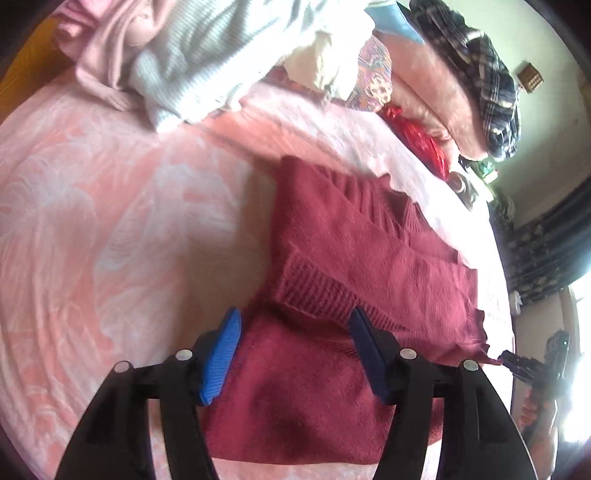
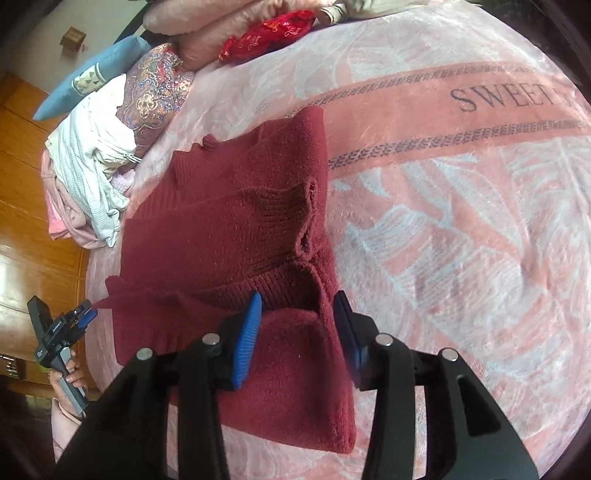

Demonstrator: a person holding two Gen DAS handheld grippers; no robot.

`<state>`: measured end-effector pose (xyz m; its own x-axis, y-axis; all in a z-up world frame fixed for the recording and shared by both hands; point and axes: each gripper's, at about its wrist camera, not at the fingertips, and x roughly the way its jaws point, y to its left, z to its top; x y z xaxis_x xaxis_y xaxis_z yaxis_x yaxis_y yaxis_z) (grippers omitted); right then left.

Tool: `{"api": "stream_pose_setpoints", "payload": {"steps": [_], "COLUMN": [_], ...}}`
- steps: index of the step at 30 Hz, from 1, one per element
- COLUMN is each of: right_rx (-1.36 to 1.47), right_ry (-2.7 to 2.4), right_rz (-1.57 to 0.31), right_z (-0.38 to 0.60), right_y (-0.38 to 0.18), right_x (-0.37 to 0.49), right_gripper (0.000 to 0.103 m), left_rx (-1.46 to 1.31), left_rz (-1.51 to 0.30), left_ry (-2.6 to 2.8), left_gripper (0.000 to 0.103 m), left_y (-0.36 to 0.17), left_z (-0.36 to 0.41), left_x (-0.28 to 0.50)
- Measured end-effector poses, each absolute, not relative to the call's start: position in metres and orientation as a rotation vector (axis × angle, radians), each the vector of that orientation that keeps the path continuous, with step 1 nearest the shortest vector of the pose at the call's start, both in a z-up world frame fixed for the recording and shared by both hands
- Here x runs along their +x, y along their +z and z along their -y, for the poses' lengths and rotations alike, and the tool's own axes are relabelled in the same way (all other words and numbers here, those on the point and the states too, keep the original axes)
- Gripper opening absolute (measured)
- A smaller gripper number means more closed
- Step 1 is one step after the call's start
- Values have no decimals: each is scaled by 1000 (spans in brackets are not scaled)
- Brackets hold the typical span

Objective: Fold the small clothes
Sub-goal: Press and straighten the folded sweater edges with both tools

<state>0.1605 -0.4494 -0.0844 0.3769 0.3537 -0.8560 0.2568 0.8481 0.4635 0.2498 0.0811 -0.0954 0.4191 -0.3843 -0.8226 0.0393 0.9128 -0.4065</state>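
Observation:
A dark red knit sweater (image 1: 369, 251) lies partly folded on the pink blanket (image 1: 110, 206), sleeves laid across its body. My left gripper (image 1: 294, 314) hovers over its near edge, blue pads (image 1: 221, 354) apart, fabric below them but not pinched. In the right wrist view the same sweater (image 2: 236, 229) fills the middle. My right gripper (image 2: 298, 297) stands open above a ribbed cuff and the folded near corner, its pads clear of the knit. Each view shows the other gripper at a pointed hem corner: the right gripper (image 1: 532, 365), the left gripper (image 2: 79, 319), held in a hand (image 2: 70, 376).
A heap of pale clothes (image 1: 177, 62) lies at the bed's far side, with pillows (image 2: 155, 85), a red cushion (image 2: 266, 33) and a plaid cloth (image 1: 480, 85). Wooden wardrobe doors (image 2: 33, 206) stand beyond the bed. The blanket (image 2: 461, 221) stretches wide to the right.

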Motion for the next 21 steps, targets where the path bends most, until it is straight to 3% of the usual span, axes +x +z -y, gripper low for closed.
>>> {"api": "stream_pose_setpoints", "payload": {"steps": [11, 18, 21], "right_rx": [433, 366, 362], "right_ry": [150, 163, 171], "right_rz": [-1263, -1299, -1305], "right_z": [440, 424, 421], "right_y": [-97, -114, -119], "right_x": [164, 179, 185], "right_gripper": [57, 57, 46], "left_rx": [-136, -5, 9], "left_rz": [-1164, -1163, -1166], "left_ry": [-285, -314, -312], "left_gripper": [67, 67, 59], "left_y": [-123, -134, -138], "left_z": [-66, -32, -25], "left_x": [248, 250, 253]}}
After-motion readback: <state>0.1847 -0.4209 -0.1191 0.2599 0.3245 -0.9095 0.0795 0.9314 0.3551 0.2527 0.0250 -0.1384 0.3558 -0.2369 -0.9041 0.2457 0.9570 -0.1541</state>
